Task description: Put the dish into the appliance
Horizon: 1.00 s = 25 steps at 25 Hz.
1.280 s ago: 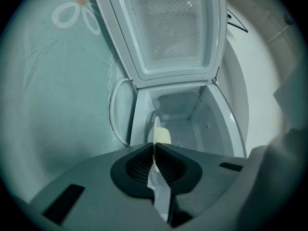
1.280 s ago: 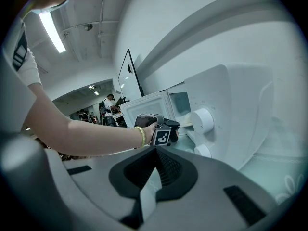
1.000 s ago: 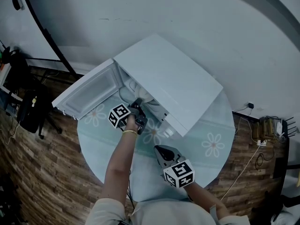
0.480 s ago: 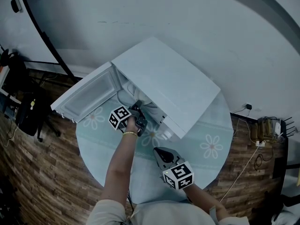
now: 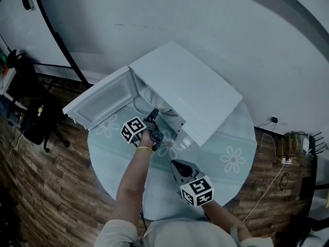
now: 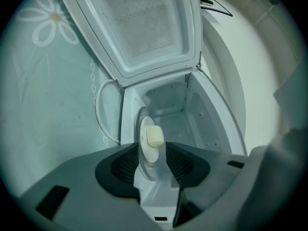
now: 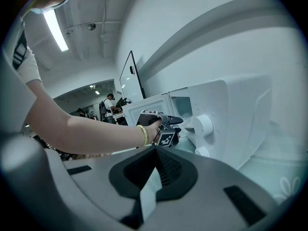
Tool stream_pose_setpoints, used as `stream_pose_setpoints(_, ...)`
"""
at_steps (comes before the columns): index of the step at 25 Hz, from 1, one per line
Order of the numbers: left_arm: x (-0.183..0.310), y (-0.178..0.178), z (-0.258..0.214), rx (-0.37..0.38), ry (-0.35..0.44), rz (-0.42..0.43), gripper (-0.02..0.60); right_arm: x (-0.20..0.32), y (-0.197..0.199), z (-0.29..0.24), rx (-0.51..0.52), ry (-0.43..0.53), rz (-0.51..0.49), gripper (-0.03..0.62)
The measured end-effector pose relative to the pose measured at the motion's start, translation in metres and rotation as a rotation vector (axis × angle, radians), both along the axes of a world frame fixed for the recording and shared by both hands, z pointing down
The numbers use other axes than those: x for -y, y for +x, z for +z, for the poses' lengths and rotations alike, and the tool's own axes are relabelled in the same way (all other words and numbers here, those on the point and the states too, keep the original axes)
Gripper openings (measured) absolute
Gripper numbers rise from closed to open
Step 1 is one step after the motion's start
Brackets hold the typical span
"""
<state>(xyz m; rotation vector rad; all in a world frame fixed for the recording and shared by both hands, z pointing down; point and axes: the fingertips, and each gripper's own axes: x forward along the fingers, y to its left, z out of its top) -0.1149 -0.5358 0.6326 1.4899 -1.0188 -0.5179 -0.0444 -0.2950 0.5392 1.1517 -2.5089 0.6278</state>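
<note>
Left gripper view: the left gripper [image 6: 152, 152] has its jaws apart, having just been opening; the dish [image 6: 145, 163] stands on edge in the gap between them, with a pale lump [image 6: 155, 136] on its face; whether either pad still touches the dish cannot be told, since the jaws cover its lower part. The dish sits at the mouth of the appliance [image 6: 179, 115]; the door [image 6: 144, 28] is swung open above, its top cut off by the frame; what keeps the dish upright is hidden.

Right gripper view: the right gripper [image 7: 156, 152] has its jaws together at the tips with nothing between them; it is held near the appliance's front, clear of it. Only this view shows the two round knobs [image 7: 202, 125] on that front, and the hand [image 7: 153, 126] around the left gripper seen from the side; the dish does not show here.

Head view: both grippers are over a round table [image 5: 226, 138] with a flower pattern; the appliance's top and the left gripper cover the dish; the cavity is barely seen.
</note>
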Motion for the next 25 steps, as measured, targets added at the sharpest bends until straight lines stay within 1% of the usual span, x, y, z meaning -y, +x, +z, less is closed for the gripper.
stream_pose_setpoints(4, -0.023, -0.002, -0.018, -0.013, 0.022, 0.014, 0.163, -0.009, 0.001, -0.005, -0.001, 0.015, 0.003, 0.005)
stream_pose_setpoints(8, -0.050, -0.005, -0.043, 0.032, 0.072, 0.034, 0.159, -0.015, 0.007, -0.008, -0.003, 0.027, 0.020, 0.005)
stream_pose_setpoints(11, -0.076, -0.007, -0.061, 0.055, 0.112, 0.054, 0.118, -0.024, 0.011, -0.011, -0.009, 0.035, 0.032, 0.005)
stream_pose_setpoints(15, -0.116, -0.012, -0.079, 0.118, 0.143, 0.069, 0.028, -0.036, 0.016, -0.014, -0.015, 0.043, 0.040, 0.005)
stream_pose_setpoints(21, -0.188, -0.014, -0.100, 0.191, 0.193, 0.096, 0.012, -0.057, 0.016, -0.021, -0.018, 0.062, 0.040, 0.005)
stream_pose_setpoints(25, -0.234, -0.017, -0.110, 0.271, 0.222, 0.121, 0.012, -0.075, 0.013, -0.024, -0.015, 0.072, 0.036, 0.005)
